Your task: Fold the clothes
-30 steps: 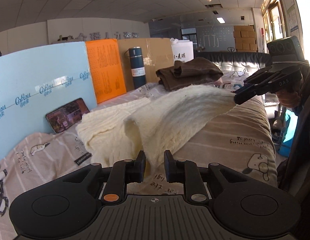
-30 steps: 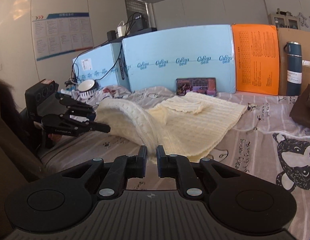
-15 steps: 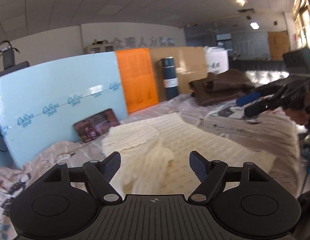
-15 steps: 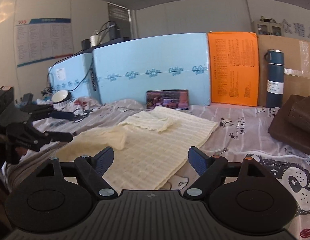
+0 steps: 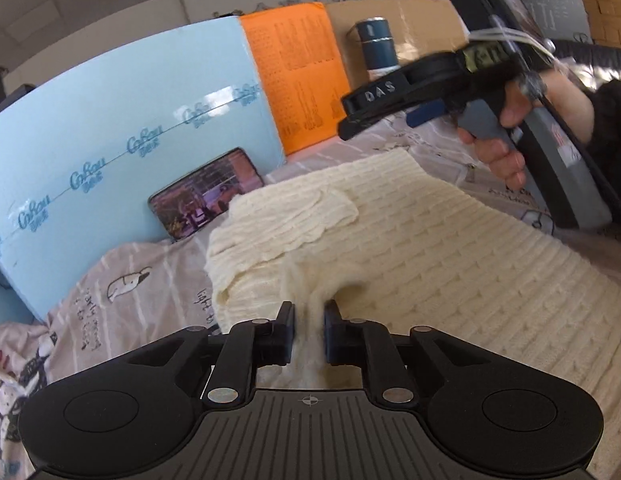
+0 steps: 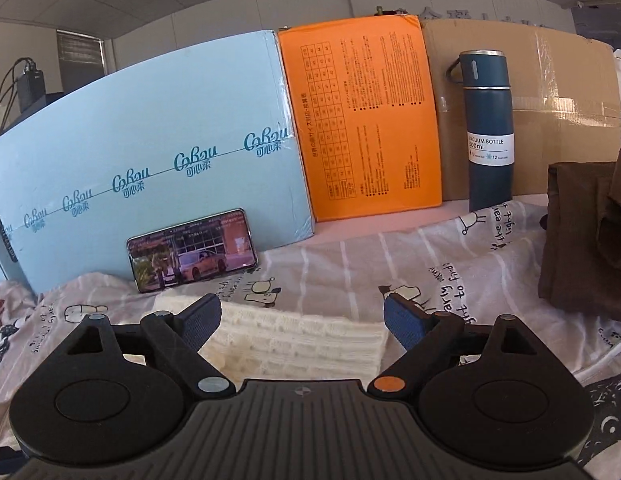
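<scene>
Left tongs [image 5: 309, 320] pinch the cream cable-knit sweater [image 5: 410, 248]; right tongs [image 6: 302, 316] gape wide above its edge; lift slowly, keeping the fold aligned.

back: blue board [image 6: 150, 152], orange board [image 6: 362, 120] and cardboard [image 6: 558, 112] are walling off the bed's far edge | phone [image 6: 192, 250] and bottle [image 6: 488, 132] are standing against them | right: brown clothes [image 6: 582, 240] are blocking | middle: bedsheet [image 6: 350, 264] is lying open ahead of the right hand-held gripper [image 6: 302, 316]
</scene>
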`<state>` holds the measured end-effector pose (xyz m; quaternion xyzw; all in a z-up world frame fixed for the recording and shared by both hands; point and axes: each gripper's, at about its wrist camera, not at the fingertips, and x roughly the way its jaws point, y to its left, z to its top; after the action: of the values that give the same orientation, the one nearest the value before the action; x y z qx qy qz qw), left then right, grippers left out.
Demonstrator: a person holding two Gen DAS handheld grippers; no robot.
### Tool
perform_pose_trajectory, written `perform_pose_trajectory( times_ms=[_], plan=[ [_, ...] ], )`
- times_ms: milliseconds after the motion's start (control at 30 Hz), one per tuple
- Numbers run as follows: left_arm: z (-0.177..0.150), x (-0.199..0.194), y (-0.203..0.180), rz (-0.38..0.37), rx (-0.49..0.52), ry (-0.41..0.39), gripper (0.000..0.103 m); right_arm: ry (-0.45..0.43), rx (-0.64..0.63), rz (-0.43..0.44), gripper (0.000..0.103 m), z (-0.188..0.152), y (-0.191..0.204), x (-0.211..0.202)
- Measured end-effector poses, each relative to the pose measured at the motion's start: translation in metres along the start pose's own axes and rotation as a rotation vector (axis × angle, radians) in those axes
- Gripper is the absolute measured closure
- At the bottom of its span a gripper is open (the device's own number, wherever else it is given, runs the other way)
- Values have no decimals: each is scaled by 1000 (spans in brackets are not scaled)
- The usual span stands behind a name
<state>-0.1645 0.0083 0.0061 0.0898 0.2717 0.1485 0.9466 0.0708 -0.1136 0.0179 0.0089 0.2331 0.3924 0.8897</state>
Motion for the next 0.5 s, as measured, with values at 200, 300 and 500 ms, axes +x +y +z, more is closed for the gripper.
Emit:
perform_pose_trajectory(
  times_ms=[200,300,500],
  plan=[
    [-16,-34,38,247,-136,-8,90,8,44,39,15,-10,-8,0],
    [-28,-45,57,369,-206,24,83,18,66,39,15,-10,-11,0],
    [-35,-53,76,521,-246,82,21,41,77,26,15,-12,-12,-2]
  ],
)
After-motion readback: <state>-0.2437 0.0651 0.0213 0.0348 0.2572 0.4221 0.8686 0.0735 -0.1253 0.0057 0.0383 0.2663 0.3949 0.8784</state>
